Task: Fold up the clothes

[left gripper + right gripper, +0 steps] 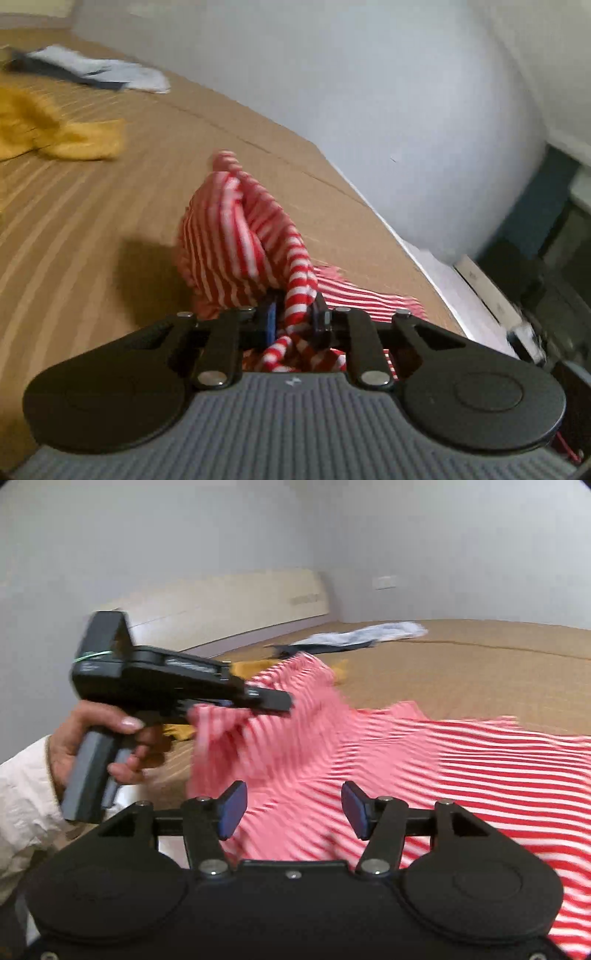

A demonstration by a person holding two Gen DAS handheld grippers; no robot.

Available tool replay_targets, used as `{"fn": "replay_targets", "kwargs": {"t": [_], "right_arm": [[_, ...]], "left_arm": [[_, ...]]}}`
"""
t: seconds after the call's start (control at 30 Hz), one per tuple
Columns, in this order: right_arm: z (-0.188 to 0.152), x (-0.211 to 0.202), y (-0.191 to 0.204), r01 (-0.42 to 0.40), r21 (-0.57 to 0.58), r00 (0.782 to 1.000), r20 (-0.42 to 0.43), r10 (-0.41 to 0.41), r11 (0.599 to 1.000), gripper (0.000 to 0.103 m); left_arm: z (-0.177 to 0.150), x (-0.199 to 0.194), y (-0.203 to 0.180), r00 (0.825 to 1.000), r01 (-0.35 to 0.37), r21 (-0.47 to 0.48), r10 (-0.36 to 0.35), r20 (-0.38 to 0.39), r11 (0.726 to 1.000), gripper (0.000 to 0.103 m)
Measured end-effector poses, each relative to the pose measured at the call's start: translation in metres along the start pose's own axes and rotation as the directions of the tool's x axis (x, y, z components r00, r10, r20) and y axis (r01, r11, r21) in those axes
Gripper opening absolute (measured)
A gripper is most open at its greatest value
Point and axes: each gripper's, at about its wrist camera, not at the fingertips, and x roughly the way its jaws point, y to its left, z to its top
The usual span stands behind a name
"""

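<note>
Red-striped shirt (236, 236) clamped in left claw (293, 321), right claw (293, 808) apart, holding nothing

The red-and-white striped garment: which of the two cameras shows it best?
The right wrist view. There the striped garment spreads across the bed, one edge lifted by the left claw. The left wrist view shows only a bunched fold pinched between that claw's fingers, with a strip lying beyond.

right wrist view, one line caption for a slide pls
Left gripper lifts a corner of the striped shirt off the bed; right gripper open above it.
</note>
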Motion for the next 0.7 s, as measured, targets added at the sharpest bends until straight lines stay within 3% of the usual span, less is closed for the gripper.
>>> {"fn": "replay_targets", "kwargs": {"t": [0.17, 0.33, 0.53, 0.57, 0.67, 0.7], "right_arm": [[0.0, -0.046, -0.041, 0.163, 0.069, 0.986, 0.03, -0.166, 0.984, 0.059], [-0.006, -0.072, -0.073, 0.212, 0.195, 0.974, 0.039, -0.223, 0.958, 0.059], [-0.003, -0.07, -0.078, 0.194, 0.222, 0.975, 0.067, -0.213, 0.956, 0.059], [-0.001, -0.066, -0.077, 0.178, 0.227, 0.977, 0.073, -0.199, 0.957, 0.06], [0.01, -0.045, -0.08, 0.09, 0.268, 0.99, 0.079, -0.115, 0.959, 0.066], [0.013, -0.035, -0.081, 0.047, 0.29, 0.994, 0.08, -0.073, 0.956, 0.07]], "left_arm": [[-0.003, 0.049, -0.054, 0.991, 0.107, 0.094, -0.098, -0.096, 0.99, 0.014], [-0.029, 0.078, -0.084, 0.981, 0.096, 0.248, -0.048, -0.19, 0.964, 0.015], [-0.024, 0.027, -0.08, 0.99, 0.072, 0.383, -0.02, -0.138, 0.921, 0.017], [-0.019, 0.014, -0.077, 0.994, 0.05, 0.404, -0.006, -0.109, 0.914, 0.021], [-0.008, -0.015, -0.056, 0.997, -0.045, 0.411, 0.064, -0.033, 0.911, 0.052], [-0.007, -0.021, -0.049, 0.996, -0.078, 0.406, 0.093, -0.016, 0.91, 0.052]]}}
